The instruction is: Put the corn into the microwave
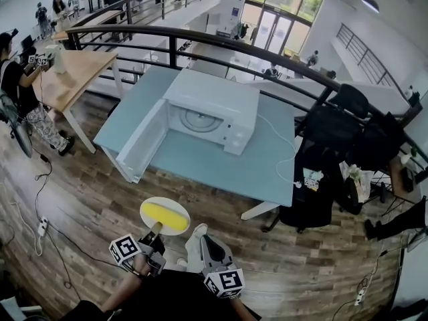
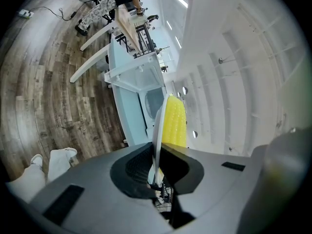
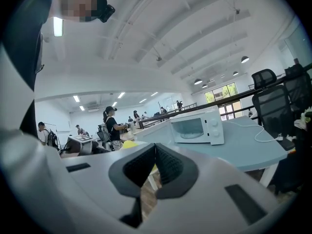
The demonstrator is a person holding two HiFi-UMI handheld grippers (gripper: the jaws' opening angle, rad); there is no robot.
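Low in the head view and left of centre, the left gripper is clamped on the rim of a white plate. The yellow corn lies on that plate, held above the wood floor. Just to its right, the right gripper has its jaws pressed together with nothing between them, and further up at mid-frame the microwave stands on the light blue table, its door swung open toward the left.
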